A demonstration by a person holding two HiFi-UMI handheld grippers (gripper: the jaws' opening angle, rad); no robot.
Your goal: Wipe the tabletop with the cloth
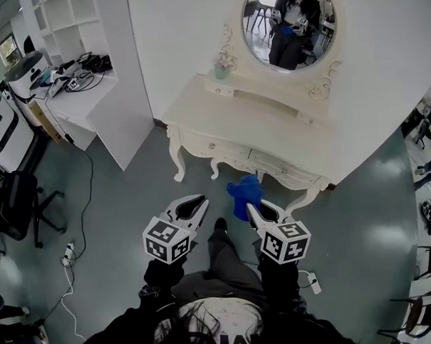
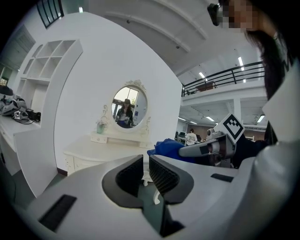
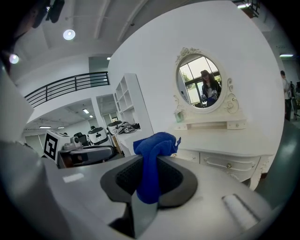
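Observation:
The blue cloth (image 1: 244, 192) hangs bunched from my right gripper (image 1: 252, 209), which is shut on it; in the right gripper view the cloth (image 3: 155, 143) sticks up between the pads of that gripper (image 3: 150, 164). My left gripper (image 1: 198, 202) is held beside it, shut, with nothing between its pads (image 2: 146, 161). Both grippers hover over the floor, just short of the white dressing table (image 1: 274, 127). From the left gripper view the cloth (image 2: 166, 147) shows at the right gripper's tip (image 2: 183, 151). The tabletop (image 3: 234, 152) lies ahead, bare near its front edge.
An oval mirror (image 1: 288, 28) stands on the table's raised back shelf, with a small flower pot (image 1: 223, 65) at its left. A white shelf unit and desk (image 1: 76, 97) stand to the left, and an office chair (image 1: 14, 202). Power strips (image 1: 69, 252) lie on the floor.

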